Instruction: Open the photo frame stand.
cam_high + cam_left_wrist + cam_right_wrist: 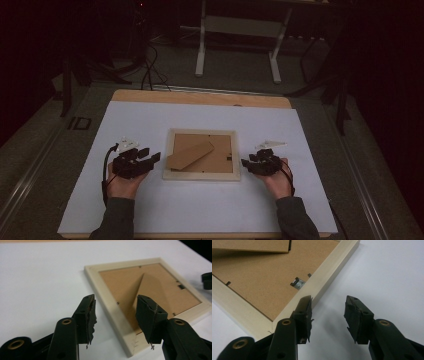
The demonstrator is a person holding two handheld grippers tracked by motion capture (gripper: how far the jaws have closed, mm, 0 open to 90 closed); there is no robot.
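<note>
Overhead, high view, frame: a pale wooden picture frame (pixel 202 154) lies back-side up at the middle of the white sheet (pixel 150 210) covering the table.
High view, stand: brown cardboard easel stand (pixel 190 154) lies slantwise across the frame's backing board.
High view, left gripper: left gripper (pixel 150 158) sits just beside the frame's left edge, apart from it, held in the person's left hand (pixel 121 184).
High view, right gripper: right gripper (pixel 245 163) sits just beside the frame's right edge, not touching, in the right hand (pixel 279 181).
Left gripper view, jaws: left gripper (pixel 116 315) stands wide; nothing is pinched between the pads; the frame's near rail (pixel 117 322) shows through the gap, below and beyond the tips.
Left gripper view, stand: the stand (pixel 140 287) rises off the backing, tilted.
Right gripper view, jaws: right gripper (pixel 328 315) stands wide, with nothing held; bare white sheet (pixel 387 272) lies between the tips.
Right gripper view, frame: the frame's corner (pixel 274 320) lies just beside the left-hand pad; whether they touch, cannot tell.
Right gripper view, clip: small metal hanger clip (pixel 298 283) sits on the backing near the rail.
</note>
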